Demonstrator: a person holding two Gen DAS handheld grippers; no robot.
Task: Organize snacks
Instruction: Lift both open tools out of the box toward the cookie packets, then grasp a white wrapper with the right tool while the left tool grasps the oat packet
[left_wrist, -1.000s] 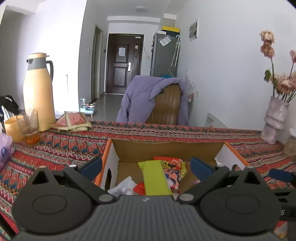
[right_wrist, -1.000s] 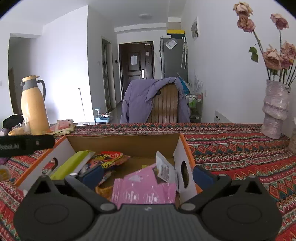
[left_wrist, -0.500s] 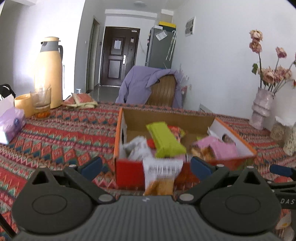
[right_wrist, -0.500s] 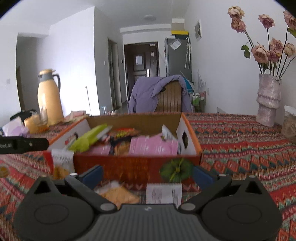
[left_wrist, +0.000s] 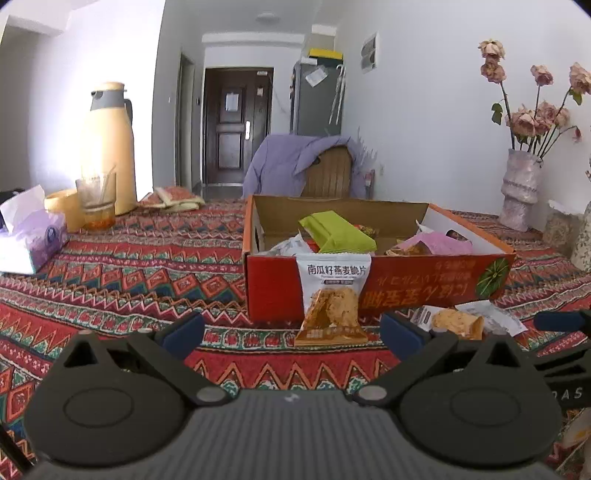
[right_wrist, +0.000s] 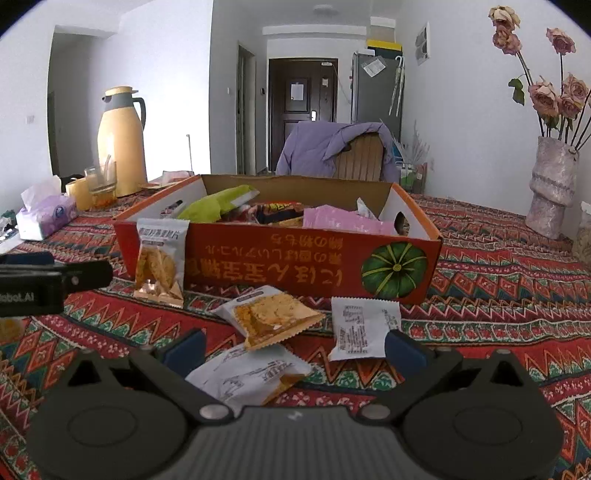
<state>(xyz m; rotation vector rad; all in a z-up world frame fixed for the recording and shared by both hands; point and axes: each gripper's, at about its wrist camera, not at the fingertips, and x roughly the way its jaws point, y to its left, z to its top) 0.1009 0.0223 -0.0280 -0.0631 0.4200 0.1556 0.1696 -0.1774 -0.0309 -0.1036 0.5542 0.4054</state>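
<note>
Between the spread blue fingers of the left gripper (left_wrist: 291, 332), which holds nothing, an oat-crisp packet (left_wrist: 332, 297) stands leaning against the red front wall of the cardboard box (left_wrist: 436, 280). Only the left wrist view shows this packet head-on with its printed face; the right wrist view shows it (right_wrist: 159, 260) from the side, at the box's (right_wrist: 277, 262) left front corner, with the left gripper's body (right_wrist: 44, 282) just beside it.

At the table's near edge the right gripper (right_wrist: 293, 349) is likewise wide apart and empty. Three more packets lie flat on the patterned tablecloth (right_wrist: 498, 288) before it: an orange-fronted packet (right_wrist: 271, 315), a white packet (right_wrist: 364, 328) face down to its right, and a third packet (right_wrist: 251, 376) nearest the fingers. The left view catches only a part of these.

Inside the box both views show a green pouch (left_wrist: 338, 232) and a pink packet (right_wrist: 340, 221). Beyond, toward the table's left side, stand a yellow thermos (left_wrist: 109, 147), a glass (left_wrist: 96, 201) and a tissue pack (left_wrist: 27, 236); a vase of roses (right_wrist: 552, 188) stands at the right.
</note>
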